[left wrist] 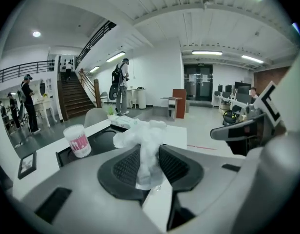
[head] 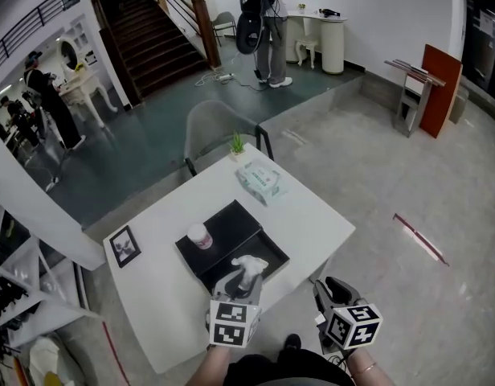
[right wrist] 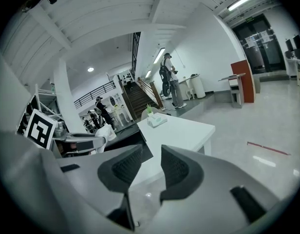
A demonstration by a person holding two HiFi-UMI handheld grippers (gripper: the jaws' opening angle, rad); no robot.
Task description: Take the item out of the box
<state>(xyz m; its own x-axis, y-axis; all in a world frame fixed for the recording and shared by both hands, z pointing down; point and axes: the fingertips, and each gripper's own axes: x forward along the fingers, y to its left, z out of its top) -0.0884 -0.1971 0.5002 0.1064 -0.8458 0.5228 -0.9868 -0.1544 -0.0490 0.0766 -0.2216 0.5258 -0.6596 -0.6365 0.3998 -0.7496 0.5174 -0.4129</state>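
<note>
A black open box [head: 234,228] lies on the white table [head: 312,219]. Inside it, at the far left, stands a white canister with a pink label [head: 199,236] [left wrist: 78,140]. My left gripper [head: 243,280] [left wrist: 150,164] hovers over the box's near edge, shut on a crumpled white plastic-wrapped item [head: 250,265] [left wrist: 142,140] that sticks up between its pads. My right gripper [head: 331,293] [right wrist: 151,165] hangs off the table's near right corner. Its jaws stand a little apart with nothing between them.
A tissue pack [head: 261,180] and a small green plant [head: 236,143] sit at the table's far side, with a framed photo [head: 124,246] at the left. A grey chair [head: 215,131] stands behind the table. People stand farther off in the room.
</note>
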